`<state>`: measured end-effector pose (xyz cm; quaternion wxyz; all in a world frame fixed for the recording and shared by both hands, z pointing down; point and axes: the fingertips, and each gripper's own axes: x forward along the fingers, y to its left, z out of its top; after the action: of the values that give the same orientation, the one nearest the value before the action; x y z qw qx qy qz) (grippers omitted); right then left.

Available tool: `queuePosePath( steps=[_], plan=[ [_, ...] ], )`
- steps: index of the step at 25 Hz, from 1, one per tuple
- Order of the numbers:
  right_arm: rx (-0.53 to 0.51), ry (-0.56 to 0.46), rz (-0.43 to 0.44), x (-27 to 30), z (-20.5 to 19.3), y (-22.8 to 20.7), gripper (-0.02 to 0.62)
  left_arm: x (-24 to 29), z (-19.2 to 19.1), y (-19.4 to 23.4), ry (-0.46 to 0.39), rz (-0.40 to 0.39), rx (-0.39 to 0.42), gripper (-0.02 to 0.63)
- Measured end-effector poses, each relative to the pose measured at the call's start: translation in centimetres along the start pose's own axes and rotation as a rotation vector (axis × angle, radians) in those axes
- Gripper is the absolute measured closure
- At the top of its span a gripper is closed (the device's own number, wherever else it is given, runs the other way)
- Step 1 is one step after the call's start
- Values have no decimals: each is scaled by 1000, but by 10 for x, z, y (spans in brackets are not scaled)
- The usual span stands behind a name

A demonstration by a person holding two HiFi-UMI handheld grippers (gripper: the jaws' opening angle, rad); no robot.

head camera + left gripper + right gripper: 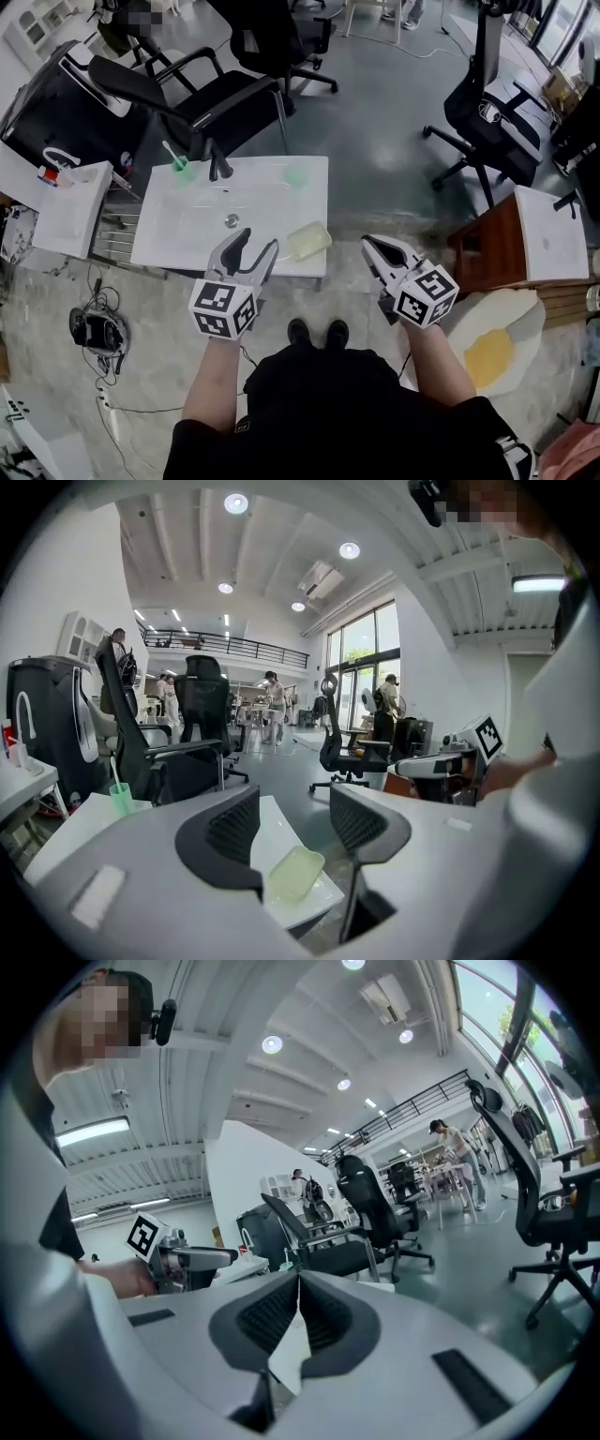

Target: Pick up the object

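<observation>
We look steeply down on a white table (pixel 187 225) and place everything else by it. Behind its far edge stands a black office chair (pixel 216 103), and a second black office chair (pixel 492 112) stands well off to the table's right. A brown wooden cabinet (pixel 487 244) is also to the right of the table, beyond a strip of floor. The left gripper (pixel 260 239) is held over the table's near edge, towards the right end, with its jaws spread wide and nothing between them; in the left gripper view the left gripper (pixel 295 808) frames the table's corner (pixel 272 822) through that gap. The right gripper (pixel 368 244) is off the table, just past its near right corner, with its jaws pressed together; in the right gripper view the right gripper (pixel 298 1283) shows both pads meeting with nothing caught in them. The thing to be picked up, a pale green dish (pixel 307 241), lies flat on the table's near right corner, just beside the left gripper's tips and untouched by them; the dish (pixel 295 874) appears beyond the spread jaws. A green cup (pixel 180 169) holding a thin stick stands at the table's far left edge, a black tap (pixel 218 167) just right of it, and a second green cup (pixel 296 174) at the far right edge
</observation>
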<state>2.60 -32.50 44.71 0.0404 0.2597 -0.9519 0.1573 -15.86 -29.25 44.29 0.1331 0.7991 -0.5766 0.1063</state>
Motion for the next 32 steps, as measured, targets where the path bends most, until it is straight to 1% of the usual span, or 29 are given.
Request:
queuePosePath(
  steps=[8,12,18,24,26,30,32],
  plan=[
    [12,44,-45,15,-5,-8,583,34,-21,7,73,-87,3,365],
    [26,64,-62,18,-12,-11,583,52,-35,6,115,-127,22,365],
    [47,89,-83,16,-24,-15,583,79,-69,0,206,-187,31,365],
    [68,99,-98,14,-31,-22,583,102,-107,-10,308,-233,61,365],
    [73,101,-99,14,-34,-23,583,106,-120,-14,341,-243,92,365],
    [80,102,-100,12,-36,-25,583,114,-147,-26,417,-278,199,365],
    [84,102,-100,12,-37,-26,583,119,-162,-30,460,-298,223,365]
  ],
)
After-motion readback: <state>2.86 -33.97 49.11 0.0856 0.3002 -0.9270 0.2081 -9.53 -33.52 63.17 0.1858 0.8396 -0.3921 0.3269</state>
